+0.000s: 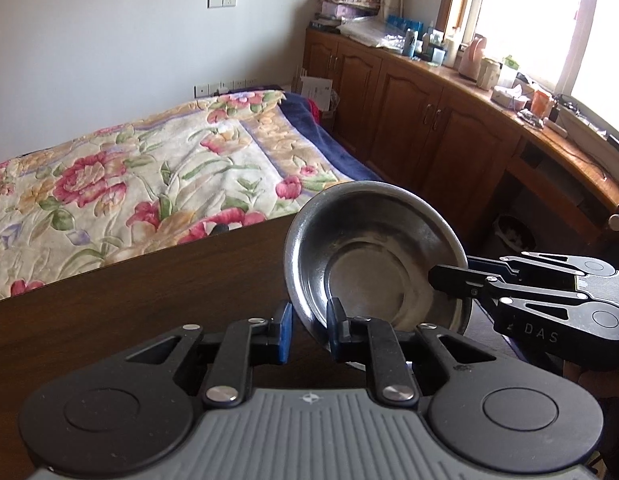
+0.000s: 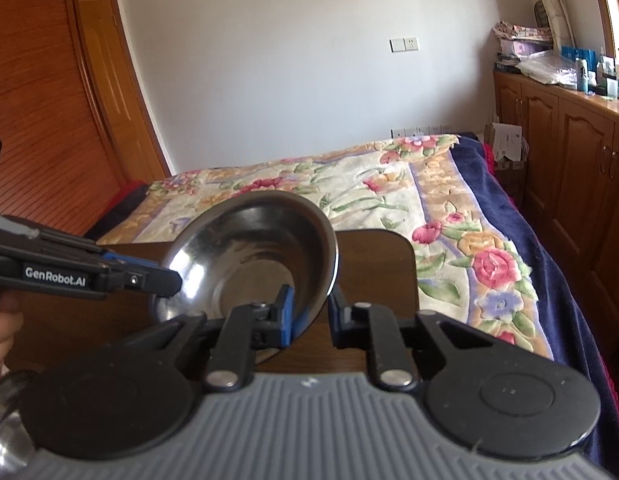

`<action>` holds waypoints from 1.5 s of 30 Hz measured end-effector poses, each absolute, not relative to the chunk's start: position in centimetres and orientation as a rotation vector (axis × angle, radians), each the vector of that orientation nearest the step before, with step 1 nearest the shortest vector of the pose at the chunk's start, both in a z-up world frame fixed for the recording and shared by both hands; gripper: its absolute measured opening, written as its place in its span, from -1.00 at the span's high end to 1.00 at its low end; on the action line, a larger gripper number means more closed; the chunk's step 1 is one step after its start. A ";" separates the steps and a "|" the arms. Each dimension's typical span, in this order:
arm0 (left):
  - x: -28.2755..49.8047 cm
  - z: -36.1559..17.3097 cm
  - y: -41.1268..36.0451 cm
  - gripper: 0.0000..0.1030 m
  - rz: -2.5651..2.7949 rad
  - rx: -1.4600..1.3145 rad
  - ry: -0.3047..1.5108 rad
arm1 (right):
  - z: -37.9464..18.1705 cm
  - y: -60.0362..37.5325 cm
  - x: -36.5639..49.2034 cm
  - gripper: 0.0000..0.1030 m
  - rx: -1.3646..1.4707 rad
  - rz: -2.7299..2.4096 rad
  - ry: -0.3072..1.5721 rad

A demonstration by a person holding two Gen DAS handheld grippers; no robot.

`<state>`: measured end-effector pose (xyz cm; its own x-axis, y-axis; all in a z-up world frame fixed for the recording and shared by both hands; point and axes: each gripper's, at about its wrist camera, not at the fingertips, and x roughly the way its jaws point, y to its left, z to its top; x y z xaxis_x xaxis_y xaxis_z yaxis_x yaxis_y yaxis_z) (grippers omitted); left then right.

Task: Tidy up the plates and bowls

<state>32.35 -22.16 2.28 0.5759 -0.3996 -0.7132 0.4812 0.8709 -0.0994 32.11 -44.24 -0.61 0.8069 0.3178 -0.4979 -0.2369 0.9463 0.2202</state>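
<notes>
Round steel bowl [image 1: 373, 256], tilted, gripped by both grippers' jaws.

The bowl [image 1: 373, 256] sits tilted over the table [image 1: 149, 300]; the bed [image 1: 149, 176] lies behind; cabinets [image 1: 421, 104] stand right.

I look across a dark wooden table [image 1: 129, 300] beneath the tongs to a bed [image 1: 149, 168] under a floral quilt [image 2: 349, 184] edged in navy. Beyond it stands a plain white wall [image 1: 129, 40] with sockets [image 1: 221, 1]. Right of the tongs, cluttered wooden cabinets [image 1: 409, 100] run below a bright, sunlit window [image 1: 549, 20]. Far left, a slatted wooden door [image 2: 41, 120].
</notes>
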 end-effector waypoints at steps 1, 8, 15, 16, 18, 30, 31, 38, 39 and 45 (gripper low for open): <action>32.0 2.6 -21.9 0.62 -0.518 0.107 0.800 | -0.4 -44.1 31.9 0.61 0.146 0.299 0.553; 29.2 5.0 -20.2 0.62 -0.516 0.111 0.738 | 1.6 -42.8 30.1 0.61 0.121 0.309 0.516; 26.9 6.4 -18.5 0.62 -0.512 0.115 0.697 | 3.1 -41.6 28.3 0.61 0.098 0.319 0.490; 26.5 6.6 -18.1 0.62 -0.512 0.115 0.692 | 3.2 -41.5 28.0 0.61 0.095 0.320 0.487; 25.8 7.0 -17.7 0.62 -0.513 0.113 0.682 | 3.6 -41.2 27.5 0.61 0.090 0.322 0.480; 20.6 8.0 -14.7 0.61 -0.507 0.106 0.632 | 5.0 -39.2 23.8 0.61 0.055 0.336 0.453; 20.2 7.9 -14.4 0.61 -0.506 0.104 0.630 | 5.0 -39.0 23.4 0.61 0.051 0.340 0.453; 17.0 7.1 -12.6 0.61 -0.490 0.090 0.629 | 4.3 -37.4 21.1 0.61 0.038 0.358 0.466; 16.5 7.0 -12.4 0.61 -0.489 0.088 0.629 | 4.2 -37.1 20.8 0.61 0.035 0.361 0.468; 14.2 5.6 -11.1 0.59 -0.469 0.069 0.633 | 3.5 -35.8 18.7 0.61 0.024 0.378 0.470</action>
